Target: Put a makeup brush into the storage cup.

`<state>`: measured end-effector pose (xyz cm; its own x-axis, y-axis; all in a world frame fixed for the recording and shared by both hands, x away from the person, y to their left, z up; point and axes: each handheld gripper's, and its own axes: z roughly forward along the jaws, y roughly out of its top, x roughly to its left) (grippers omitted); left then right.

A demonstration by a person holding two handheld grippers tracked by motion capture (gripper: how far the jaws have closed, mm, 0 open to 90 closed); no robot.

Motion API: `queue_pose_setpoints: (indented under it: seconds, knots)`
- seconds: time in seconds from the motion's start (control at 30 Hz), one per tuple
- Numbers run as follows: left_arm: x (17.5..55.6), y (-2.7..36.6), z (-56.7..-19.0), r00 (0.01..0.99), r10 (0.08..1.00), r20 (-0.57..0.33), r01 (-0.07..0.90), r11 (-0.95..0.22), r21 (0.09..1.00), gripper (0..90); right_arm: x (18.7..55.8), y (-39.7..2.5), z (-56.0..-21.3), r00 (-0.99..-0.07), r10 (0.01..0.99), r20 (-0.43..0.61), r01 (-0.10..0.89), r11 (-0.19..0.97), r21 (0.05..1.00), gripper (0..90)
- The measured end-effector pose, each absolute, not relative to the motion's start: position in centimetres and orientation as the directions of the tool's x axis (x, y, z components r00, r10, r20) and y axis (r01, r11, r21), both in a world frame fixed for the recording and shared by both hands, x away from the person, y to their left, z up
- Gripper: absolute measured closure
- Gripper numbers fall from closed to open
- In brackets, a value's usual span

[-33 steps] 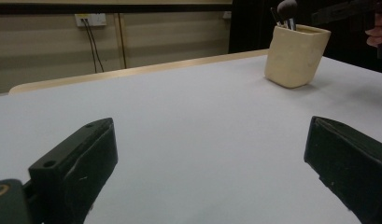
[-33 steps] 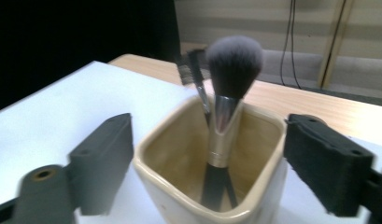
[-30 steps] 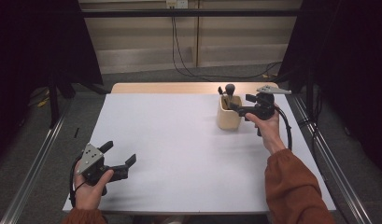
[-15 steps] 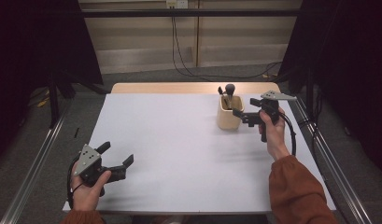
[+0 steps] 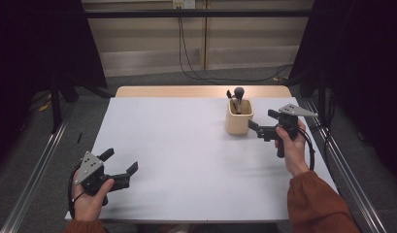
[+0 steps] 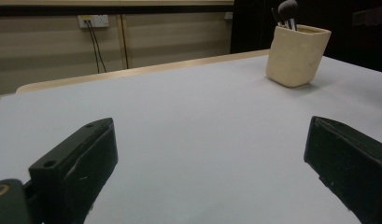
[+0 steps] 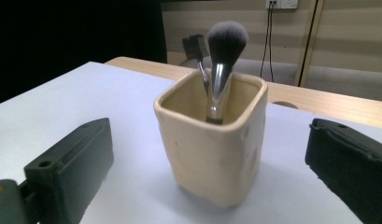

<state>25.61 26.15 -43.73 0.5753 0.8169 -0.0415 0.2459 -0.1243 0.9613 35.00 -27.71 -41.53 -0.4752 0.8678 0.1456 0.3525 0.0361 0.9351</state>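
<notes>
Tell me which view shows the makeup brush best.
The right gripper view: the makeup brush stands close and sharp in the cup. The high view shows it small; the left gripper view shows just its tip, far off.

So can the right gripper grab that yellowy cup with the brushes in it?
Probably yes. The right gripper sits just beside the cream cup with its jaws open wide. In the right gripper view the cup stands between the two jaws, with nothing in between, though not yet touched.

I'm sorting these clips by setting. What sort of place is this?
Probably a recording lab or studio: a bare white table ringed by dark curtains, wall sockets with cables, and one cream cup of makeup brushes.
</notes>
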Motion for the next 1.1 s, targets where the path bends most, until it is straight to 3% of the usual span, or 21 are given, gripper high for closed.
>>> queue_pose_setpoints:
  seconds: [0.63, 1.1]
  knots:
    - [25.0, 26.2, -43.4, 0.566, 0.823, -0.042, 0.240, -0.116, 0.964, 2.9, 30.2, -28.6, -42.4, -0.418, 0.903, 0.096, 0.293, 0.034, 0.956, 0.0]
    - [24.6, 26.1, -43.3, 0.568, 0.822, -0.055, 0.250, -0.108, 0.962, 2.8, 27.0, -29.0, -43.3, -0.432, 0.897, 0.089, 0.295, 0.048, 0.954, 0.0]
